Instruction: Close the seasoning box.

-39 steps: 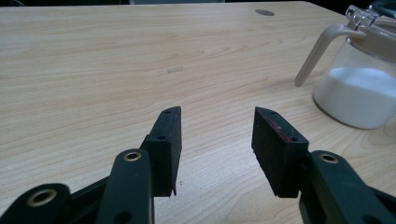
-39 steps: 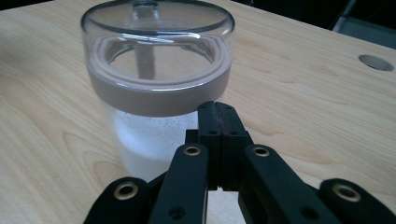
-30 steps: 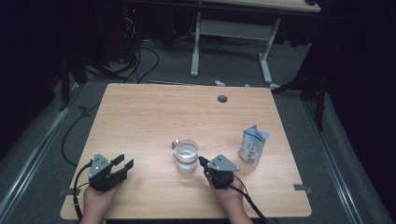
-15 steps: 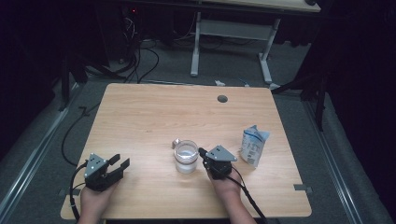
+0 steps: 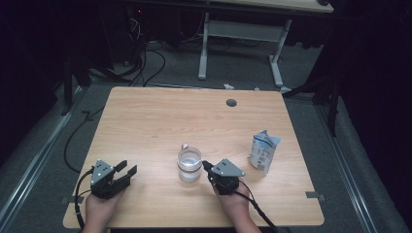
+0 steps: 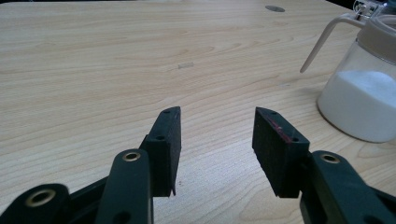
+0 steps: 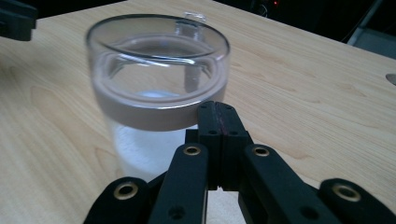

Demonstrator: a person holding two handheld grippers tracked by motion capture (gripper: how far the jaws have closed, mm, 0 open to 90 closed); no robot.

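A clear glass jar (image 5: 189, 164) with white powder in it, a brownish collar and a thin handle stands on the wooden table (image 5: 160, 121), near the front middle. My right gripper (image 5: 206, 166) is shut just right of the jar. In the right gripper view its closed tips (image 7: 217, 108) sit against the collar of the jar (image 7: 156, 88), with nothing held between them. My left gripper (image 5: 125, 171) rests open near the front left corner. The left gripper view shows the open gripper (image 6: 217, 114) over bare wood, with the jar (image 6: 366, 93) off to the right.
A small white and blue pouch (image 5: 265, 152) stands upright to the right of the jar. A round cable hole (image 5: 231, 103) sits near the table's far edge. Beyond the table are a desk frame (image 5: 204, 43) and floor cables (image 5: 141, 63).
My right gripper has edged left, bringing its shut tips up to the jar. The left gripper has barely shifted and stays open.
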